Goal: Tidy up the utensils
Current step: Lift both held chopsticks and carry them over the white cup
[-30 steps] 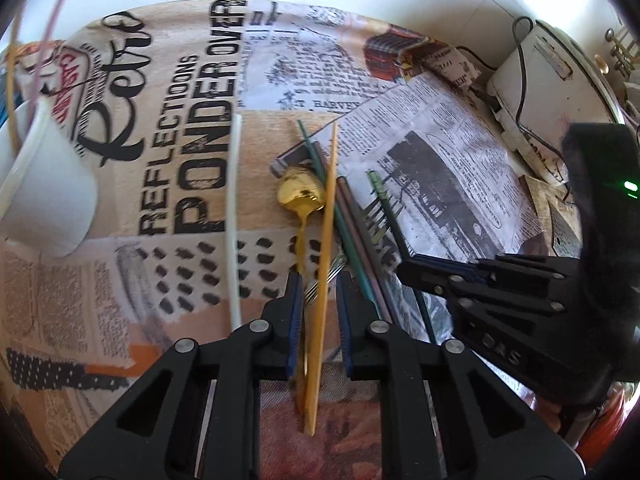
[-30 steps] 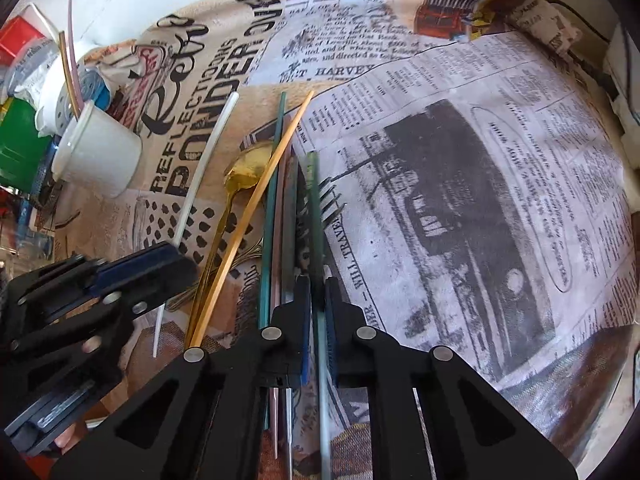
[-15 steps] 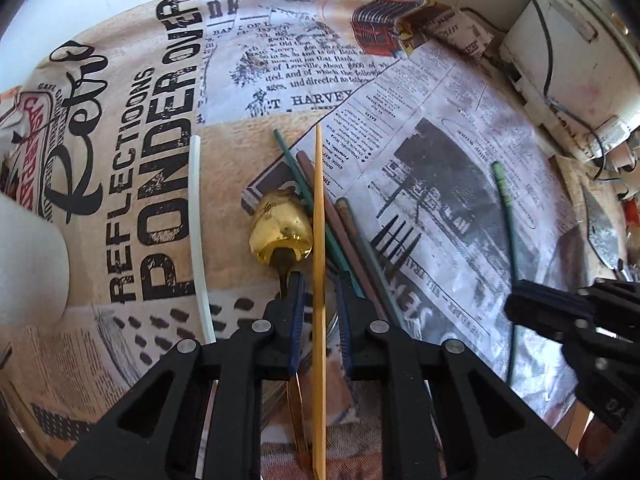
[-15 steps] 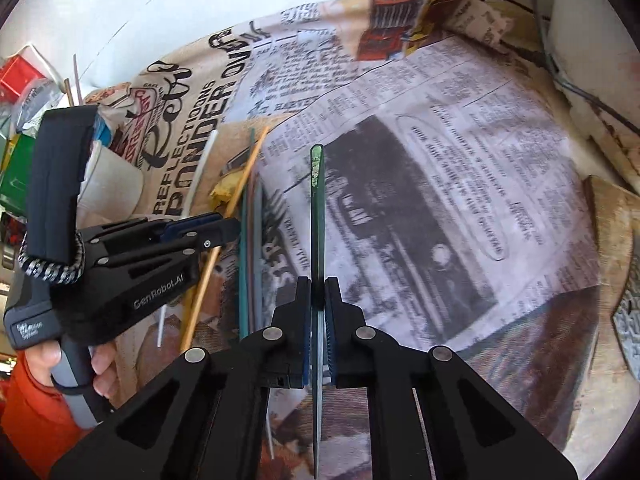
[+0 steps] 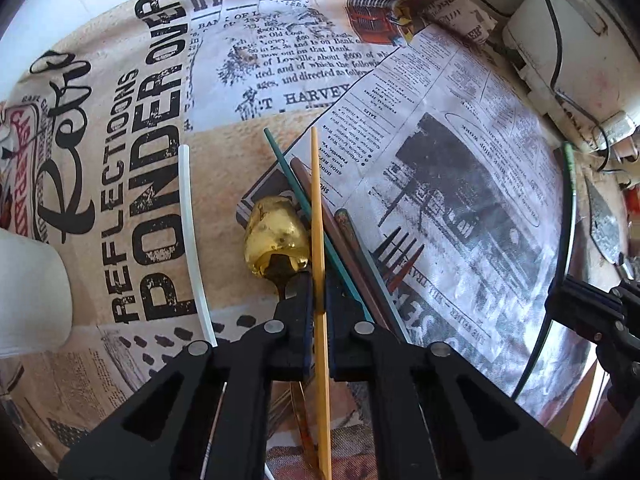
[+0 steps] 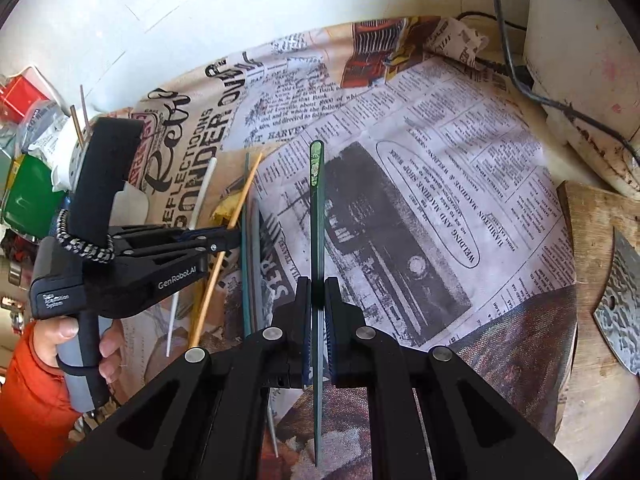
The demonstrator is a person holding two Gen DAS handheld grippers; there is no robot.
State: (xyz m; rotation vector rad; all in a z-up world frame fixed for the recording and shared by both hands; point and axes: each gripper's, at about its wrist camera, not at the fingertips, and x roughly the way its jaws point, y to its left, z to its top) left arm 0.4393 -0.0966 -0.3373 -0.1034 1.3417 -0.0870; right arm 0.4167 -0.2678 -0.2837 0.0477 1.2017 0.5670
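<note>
Counter (image 6: 500, 240) draped in a newspaper-print cloth (image 5: 248, 64); white wall (image 6: 240, 8) behind; wooden board (image 6: 592, 320) at right; bright daylight falls across the scene.

Place: a lived-in home kitchen or dining corner is suggested.
Table cover: a round table is draped with a retro newspaper-print cloth (image 5: 460, 128), wrinkled at the far edge.
Tableware: a gold spoon (image 5: 278, 240), a dark fork (image 5: 394, 256) and loose chopsticks (image 5: 318, 216) are laid on the cloth; a white cup (image 5: 30, 296) is seen at the left edge.
Appliance: a worn white appliance (image 6: 580, 64) with a black cord (image 6: 560, 104) is set against the wall.
Clutter: a green container (image 6: 28, 196) and packets are crowded at the left; a wooden board (image 6: 596, 272) is placed at the right.
</note>
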